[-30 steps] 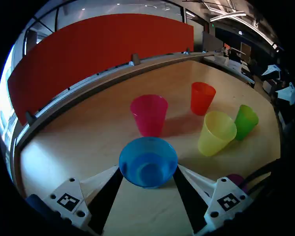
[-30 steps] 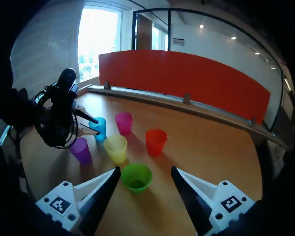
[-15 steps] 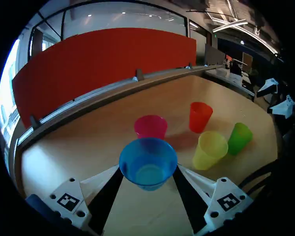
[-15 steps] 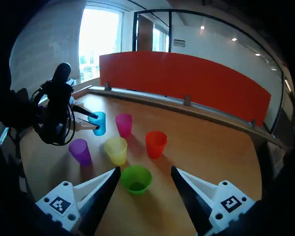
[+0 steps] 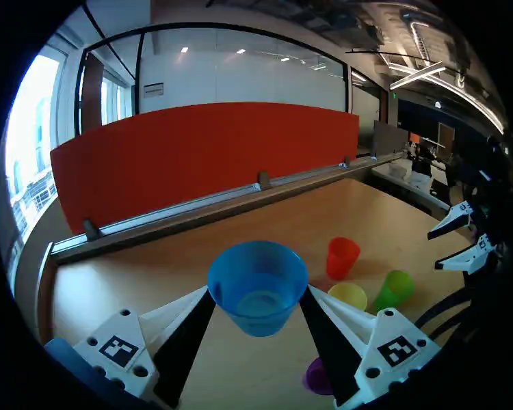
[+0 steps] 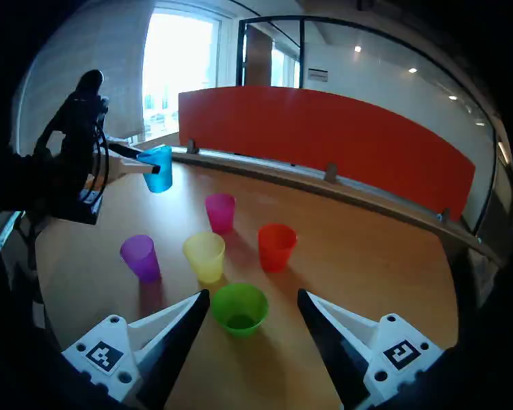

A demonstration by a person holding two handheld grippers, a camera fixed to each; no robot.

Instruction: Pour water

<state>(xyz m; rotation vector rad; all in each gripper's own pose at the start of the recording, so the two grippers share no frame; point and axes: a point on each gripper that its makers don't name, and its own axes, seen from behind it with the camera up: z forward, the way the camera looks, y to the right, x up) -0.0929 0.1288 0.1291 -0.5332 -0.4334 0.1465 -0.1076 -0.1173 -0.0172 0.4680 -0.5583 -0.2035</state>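
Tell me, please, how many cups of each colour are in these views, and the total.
Blue cup: 1
Pink cup: 1
Red cup: 1
Yellow cup: 1
Green cup: 1
Purple cup: 1
Total: 6 cups

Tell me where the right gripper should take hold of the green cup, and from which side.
Take the green cup by its side wall, just under the rim, coming straight forward from the near side. It stands upright, in line with the gap of the open right gripper, and it tapers downward, so a high grip should slip less.
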